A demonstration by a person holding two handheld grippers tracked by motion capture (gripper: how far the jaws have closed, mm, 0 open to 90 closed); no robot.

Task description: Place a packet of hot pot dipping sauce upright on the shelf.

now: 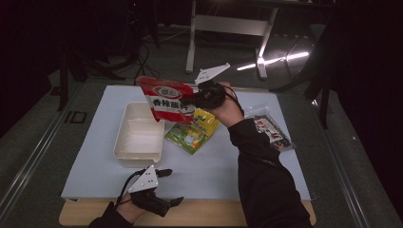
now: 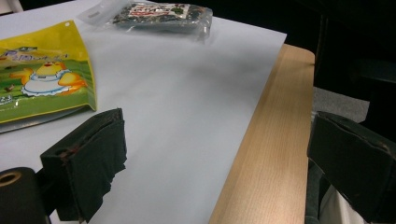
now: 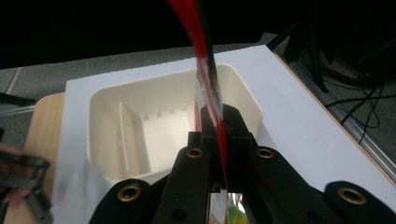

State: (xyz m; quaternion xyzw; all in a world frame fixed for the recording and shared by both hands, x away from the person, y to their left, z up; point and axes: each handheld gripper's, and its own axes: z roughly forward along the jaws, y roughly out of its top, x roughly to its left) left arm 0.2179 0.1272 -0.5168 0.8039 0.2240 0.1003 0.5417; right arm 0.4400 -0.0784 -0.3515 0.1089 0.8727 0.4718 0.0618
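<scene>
Red packet [image 1: 167, 99] hung pinched in right tongs [image 1: 202, 97] at centre frame, probably bound for cream bin [image 1: 124, 142]; left tongs [image 1: 173, 187] idled agape

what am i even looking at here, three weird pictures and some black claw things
A person sits at a table with a hand-held two-jaw gripper in each hand. The high view looks down from above; the other two come from cameras riding on each gripper. The right gripper is shut on a red snack bag, held in the air near a white bin. The left gripper rests open at the near edge. A yellow-green packet and a clear dark packet lie on the white sheet.
</scene>
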